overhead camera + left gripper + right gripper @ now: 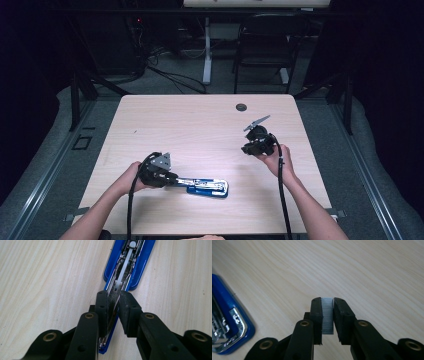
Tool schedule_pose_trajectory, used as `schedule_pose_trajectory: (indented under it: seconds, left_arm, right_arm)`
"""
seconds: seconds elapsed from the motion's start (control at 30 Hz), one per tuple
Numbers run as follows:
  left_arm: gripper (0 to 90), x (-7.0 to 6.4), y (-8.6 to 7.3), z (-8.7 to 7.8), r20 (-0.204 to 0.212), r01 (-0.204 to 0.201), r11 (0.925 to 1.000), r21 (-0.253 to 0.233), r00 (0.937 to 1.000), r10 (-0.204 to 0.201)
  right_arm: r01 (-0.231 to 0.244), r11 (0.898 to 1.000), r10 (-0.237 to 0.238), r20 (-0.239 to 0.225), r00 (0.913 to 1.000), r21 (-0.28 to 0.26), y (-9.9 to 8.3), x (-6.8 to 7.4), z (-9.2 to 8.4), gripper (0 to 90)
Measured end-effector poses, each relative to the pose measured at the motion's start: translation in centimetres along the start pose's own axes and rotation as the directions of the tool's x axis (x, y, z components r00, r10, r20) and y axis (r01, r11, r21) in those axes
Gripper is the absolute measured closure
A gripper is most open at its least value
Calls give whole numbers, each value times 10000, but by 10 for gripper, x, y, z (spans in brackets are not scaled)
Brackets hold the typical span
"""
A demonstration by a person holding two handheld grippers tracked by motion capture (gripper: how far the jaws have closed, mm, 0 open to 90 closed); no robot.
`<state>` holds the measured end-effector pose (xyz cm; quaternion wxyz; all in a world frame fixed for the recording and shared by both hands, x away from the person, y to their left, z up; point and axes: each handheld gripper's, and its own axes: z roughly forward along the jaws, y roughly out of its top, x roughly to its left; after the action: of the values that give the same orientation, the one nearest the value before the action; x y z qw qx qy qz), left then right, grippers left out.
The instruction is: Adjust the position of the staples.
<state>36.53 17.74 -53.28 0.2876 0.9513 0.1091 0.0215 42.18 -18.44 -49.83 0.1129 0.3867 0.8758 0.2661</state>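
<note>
A blue stapler (207,187) lies opened out flat near the table's front edge, its metal magazine (124,270) facing up. My left gripper (175,180) comes in from the stapler's left end and is shut on it. In the left gripper view the pads (126,302) of that gripper (113,298) pinch the metal part of the stapler (143,262). My right gripper (247,149) is raised above the table's right half, away from the stapler. It (327,301) is shut on a short silver strip of staples (327,316). The stapler's blue end (227,315) shows at the left of the right gripper view.
The light wooden table (200,125) has a round cable hole (241,107) near its far edge. Behind it stand a black chair (270,40) and a white table leg (207,50), with cables on the floor. Dark curtains flank both sides.
</note>
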Motion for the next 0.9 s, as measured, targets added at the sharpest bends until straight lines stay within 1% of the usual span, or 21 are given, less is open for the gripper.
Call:
schedule_pose_trajectory:
  seconds: [0.03, 0.07, 0.13, 0.17, 0.2, 0.4, 0.43, 0.57, 0.6, 0.7, 0.73, 0.9]
  left_arm:
    - [772, 0, 0, 0, 0, 0, 10000, 0, 10000, 0]
    - [772, 0, 0, 0, -14, 3, 10000, 10, 10000, -3]
    - [772, 0, 0, 0, -28, -4, 10000, 15, 10000, 4]
    - [772, 0, 0, 0, -30, -3, 10000, 17, 10000, 3]
    - [772, 0, 0, 0, -30, -3, 10000, 17, 10000, 3]
    - [772, -1, 0, 0, -31, 11, 10000, 7, 10000, -11]
    - [772, -1, 0, 0, -144, 14, 10000, 26, 9999, -14]
    - [772, -1, 0, 0, -141, -13, 10000, 32, 9999, 13]
    - [772, -1, 1, 0, -153, -27, 10000, 32, 9999, 28]
    - [772, -2, 1, 0, -177, -37, 10000, 63, 9998, 38]
    - [772, -2, 1, 0, -174, -47, 10000, 64, 9998, 48]
    - [772, -2, 1, 0, -182, -55, 9999, 89, 9998, 56]
  right_arm:
    - [0, 10000, 0, 0, 10000, 0, 0, 0, 0, 783]
    - [71, 10000, -71, -17, 10000, 58, -2, 3, -6, 783]
    - [190, 9998, -190, 12, 9998, -56, -5, 6, -9, 784]
    - [188, 9997, -188, -11, 9998, -132, -5, 8, -10, 784]
    - [237, 9997, -237, -45, 9997, -65, -5, 9, -11, 784]
    - [396, 9992, -397, -158, 9991, -59, -9, 18, -15, 784]
    - [427, 9991, -428, -225, 9988, -36, -12, 21, -18, 784]
    - [418, 9991, -417, -234, 9989, -1, -18, 27, -22, 784]
    - [429, 9991, -427, -282, 9987, 50, -21, 30, -23, 784]
    - [445, 9989, -441, -362, 9984, 109, -25, 32, -23, 784]
    - [447, 9986, -434, -455, 9980, 281, -28, 35, -22, 784]
    - [767, 9918, -692, -756, 9947, 1018, -39, 46, -9, 784]
